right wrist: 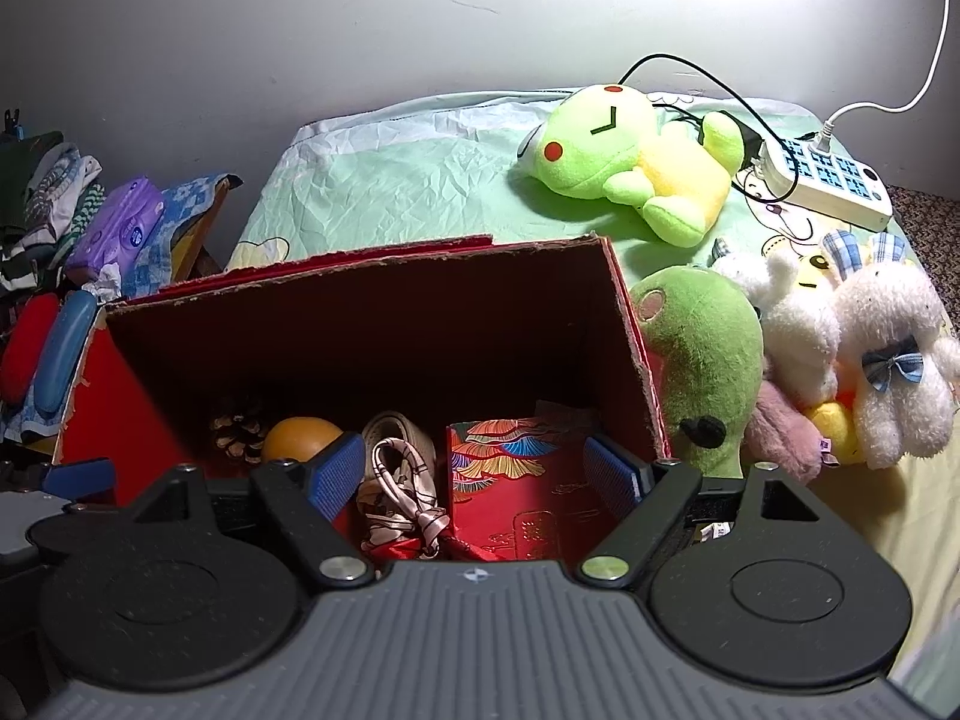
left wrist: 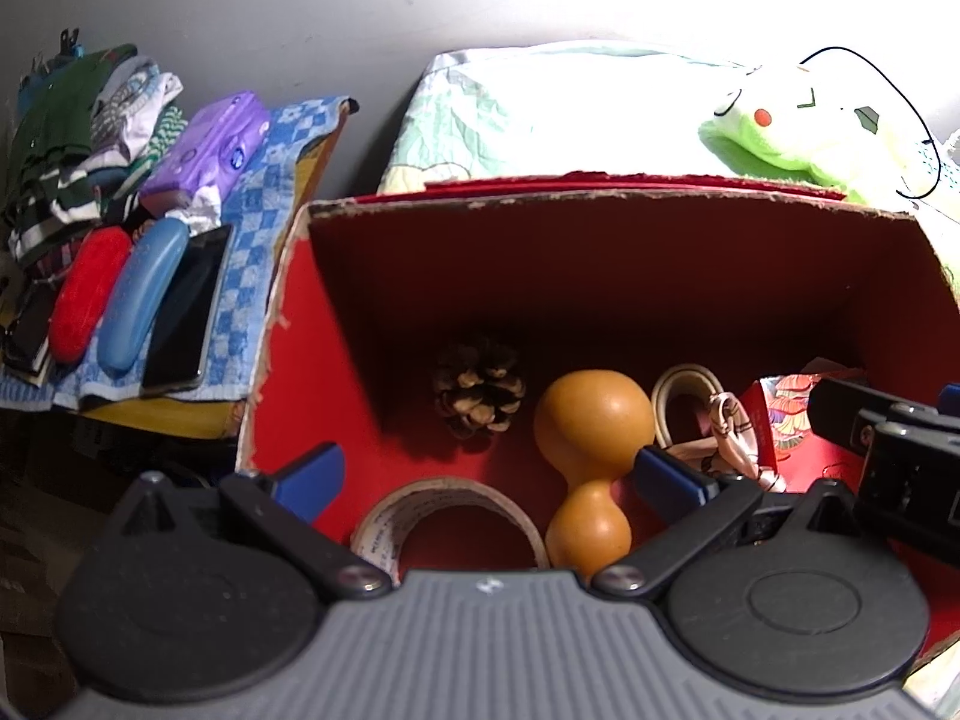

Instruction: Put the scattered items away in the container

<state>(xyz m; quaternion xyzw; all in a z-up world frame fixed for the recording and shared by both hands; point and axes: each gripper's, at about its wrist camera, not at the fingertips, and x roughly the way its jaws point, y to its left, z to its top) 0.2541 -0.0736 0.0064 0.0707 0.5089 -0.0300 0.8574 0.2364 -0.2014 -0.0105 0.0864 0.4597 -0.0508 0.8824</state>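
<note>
A red cardboard box [left wrist: 288,324] [right wrist: 636,324] stands open on the bed. Inside lie a pine cone [left wrist: 477,387] [right wrist: 237,426], an orange gourd [left wrist: 591,444] [right wrist: 300,438], a tape roll [left wrist: 447,516], a cream belt coil [left wrist: 684,396] [right wrist: 399,429], a patterned scarf [left wrist: 729,444] [right wrist: 399,492] and a red packet [left wrist: 786,414] [right wrist: 522,474]. My left gripper [left wrist: 489,474] is open and empty above the box's near left part. My right gripper [right wrist: 474,468] is open and empty above the scarf and red packet; it also shows in the left wrist view [left wrist: 888,444].
Left of the box, a side table [left wrist: 180,414] holds a blue checked cloth [left wrist: 258,228], red case [left wrist: 87,294], blue case [left wrist: 141,294], phone [left wrist: 186,312], purple tissue pack [left wrist: 210,144] and folded clothes [left wrist: 66,138]. Plush toys [right wrist: 636,162] [right wrist: 702,360] [right wrist: 852,348] and a power strip [right wrist: 822,177] lie on the bed.
</note>
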